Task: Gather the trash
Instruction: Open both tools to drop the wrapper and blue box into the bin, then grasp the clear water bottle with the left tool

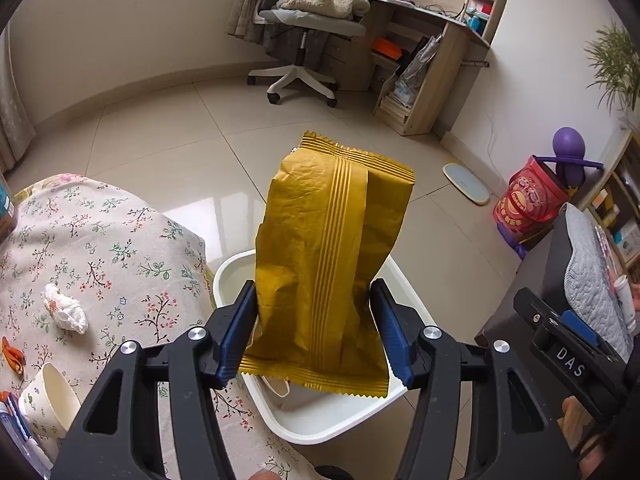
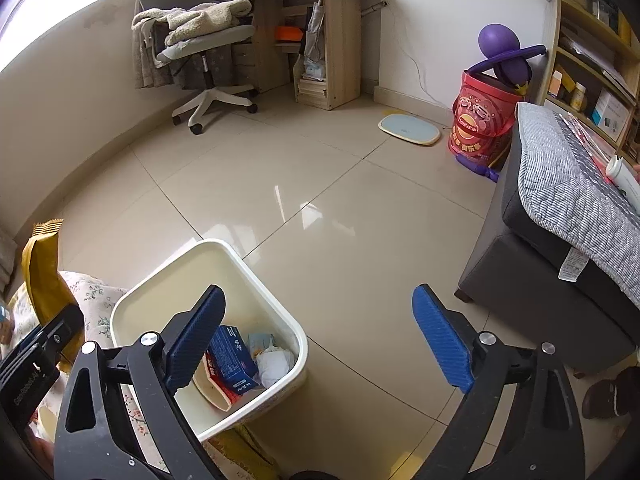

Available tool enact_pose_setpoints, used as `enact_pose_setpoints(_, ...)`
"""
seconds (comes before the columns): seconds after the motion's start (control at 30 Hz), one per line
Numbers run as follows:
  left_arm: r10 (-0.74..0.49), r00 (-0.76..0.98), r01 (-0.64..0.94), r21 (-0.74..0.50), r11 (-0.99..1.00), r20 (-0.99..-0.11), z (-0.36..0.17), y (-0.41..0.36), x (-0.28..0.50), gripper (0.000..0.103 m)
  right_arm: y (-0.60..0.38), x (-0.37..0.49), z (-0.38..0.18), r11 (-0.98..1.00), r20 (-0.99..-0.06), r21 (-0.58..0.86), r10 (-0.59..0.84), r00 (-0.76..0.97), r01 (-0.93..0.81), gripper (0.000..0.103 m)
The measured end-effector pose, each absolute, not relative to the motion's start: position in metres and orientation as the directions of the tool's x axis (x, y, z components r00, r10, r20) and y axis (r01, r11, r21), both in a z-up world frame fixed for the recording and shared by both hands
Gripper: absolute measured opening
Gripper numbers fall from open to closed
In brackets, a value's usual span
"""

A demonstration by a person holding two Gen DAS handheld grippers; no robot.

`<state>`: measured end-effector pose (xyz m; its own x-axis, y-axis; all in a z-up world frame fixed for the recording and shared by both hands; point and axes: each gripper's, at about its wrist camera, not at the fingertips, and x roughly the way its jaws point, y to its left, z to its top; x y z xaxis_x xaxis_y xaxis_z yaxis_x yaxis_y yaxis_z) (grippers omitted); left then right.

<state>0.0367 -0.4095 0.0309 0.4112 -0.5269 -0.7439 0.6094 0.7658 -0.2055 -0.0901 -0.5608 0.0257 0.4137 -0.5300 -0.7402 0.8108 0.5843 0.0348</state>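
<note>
While looking along the left tool [image 1: 314,284]: blue pads parted, one at each side edge of a yellow snack wrapper [image 1: 320,240], released rather than squeezing. Wrapper upright between them, crimped top end up, bottom end hanging in front of the open mouth of a white bin [image 1: 320,424]. Bin on the tiled floor, just beside a surface [image 1: 100,248] under a flowered cloth. On that cloth, well left of the tool: a crumpled white tissue [image 1: 64,308], nearer the camera a paper cup [image 1: 52,400], and an orange scrap [image 1: 12,356] at the edge of view.

From the right wrist: right tool [image 2: 318,292] spread wide, grasping nothing, only floor between its pads. Left pad in front of the bin's near side. Inside the bin: a blue box [image 2: 232,356], crumpled white paper [image 2: 274,364] and a red-and-white packet [image 2: 216,384]. Yellow wrapper at the far left edge, above the flowered cloth, left of the bin as seen from here.
</note>
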Motion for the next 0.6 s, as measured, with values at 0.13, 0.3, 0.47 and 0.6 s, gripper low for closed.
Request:
enact_pose_setpoints(0.13,-0.553,0.392,0.607,-0.245,0.756,-0.736,0.033,-0.399,0.039,0.078,-0.554,-0.089,0.028,0.598,-0.733,0.028,-0.532,0.424,0.801,0.092)
enact_pose_setpoints(0.3,-0.539,0.417,0.577,-0.245,0.779,-0.731,0.037,-0.387,0.046,0.081,-0.547,-0.088,0.032,0.605,-0.712,-0.003,-0.56,0.423,0.796,0.092)
enact_pose_setpoints(0.47,-0.493,0.501,0.562,-0.166,0.81,-0.711,0.044,-0.369,0.041,0.081,-0.536,-0.082,0.033,0.637,-0.71,-0.009,-0.547,0.444,0.771,0.093)
enact_pose_setpoints(0.6,-0.429,0.582,0.508,-0.102,0.855,-0.691,0.046,-0.345,0.036,0.081,-0.515,-0.072,0.035,0.675,-0.696,-0.017,-0.537,0.476,0.737,0.095)
